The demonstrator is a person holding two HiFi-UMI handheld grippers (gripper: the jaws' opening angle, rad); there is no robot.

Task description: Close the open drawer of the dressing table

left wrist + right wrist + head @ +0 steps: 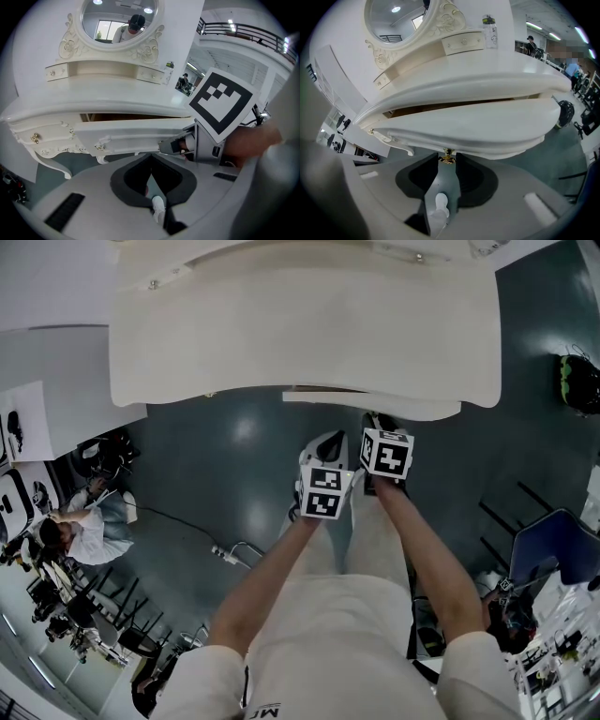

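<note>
Closing the curved cream-white wooden drawer of the white carved dressing table: pulled out only a little, with a dark gap showing under the tabletop. Right gripper at the drawer front, jaws apart and straddling the small brass knob at its lower edge; hard to say from this angle whether the pads actually touch it. Left gripper closed on nothing, just beside the right one and short of the drawer.

Likely risks:
- Slipping off the small round knob if pushed off-centre or too low.
- Skewing and jamming the drawer, given the single push point.
- Knocking the idle left gripper against the drawer front.
- Rocking the slender-legged table with too hard a shove.
</note>
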